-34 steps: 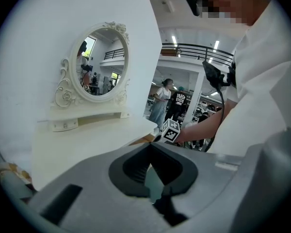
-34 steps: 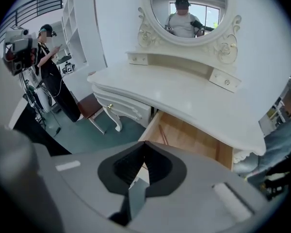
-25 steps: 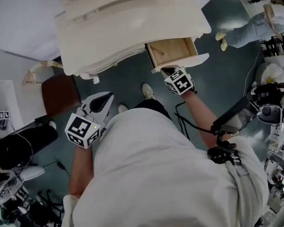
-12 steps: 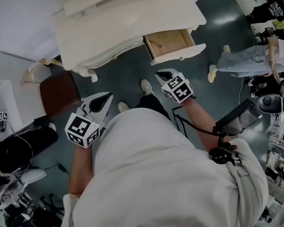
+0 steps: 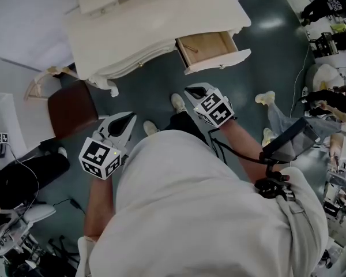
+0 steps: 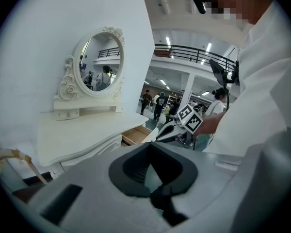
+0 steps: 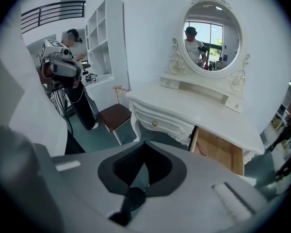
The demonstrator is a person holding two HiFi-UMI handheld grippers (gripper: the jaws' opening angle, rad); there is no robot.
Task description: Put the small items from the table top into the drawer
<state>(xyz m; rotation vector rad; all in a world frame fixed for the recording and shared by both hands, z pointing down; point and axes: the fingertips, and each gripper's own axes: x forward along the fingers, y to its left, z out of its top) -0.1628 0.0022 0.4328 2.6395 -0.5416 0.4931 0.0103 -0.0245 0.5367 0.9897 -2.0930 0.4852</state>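
Note:
The white dressing table point(image 5: 132, 27) stands ahead of me, and I see no small items on its top point(image 7: 208, 113). Its right-hand drawer point(image 5: 210, 48) is pulled open, and a thin reddish item point(image 5: 190, 48) lies at the drawer's left end point(image 7: 200, 149). My right gripper point(image 5: 191, 89) hangs shut and holds nothing, a short way in front of the drawer above the floor. My left gripper point(image 5: 130, 119) is also shut and holds nothing, lower left, in front of the table's left half. Both sets of jaws show closed in the gripper views point(image 6: 149, 144) point(image 7: 144, 142).
A chair with a brown seat point(image 5: 72, 111) stands left of the table. An oval mirror point(image 7: 211, 33) rises at the table's back. Another person point(image 5: 279, 120) stands on the green floor at right, near racks of equipment point(image 5: 334, 33). Dark gear and cables point(image 5: 17, 178) lie at left.
My right gripper has drawn back from the drawer front toward my body. The drawer stays open. The left gripper has held still. The other person has walked nearer along the right side.

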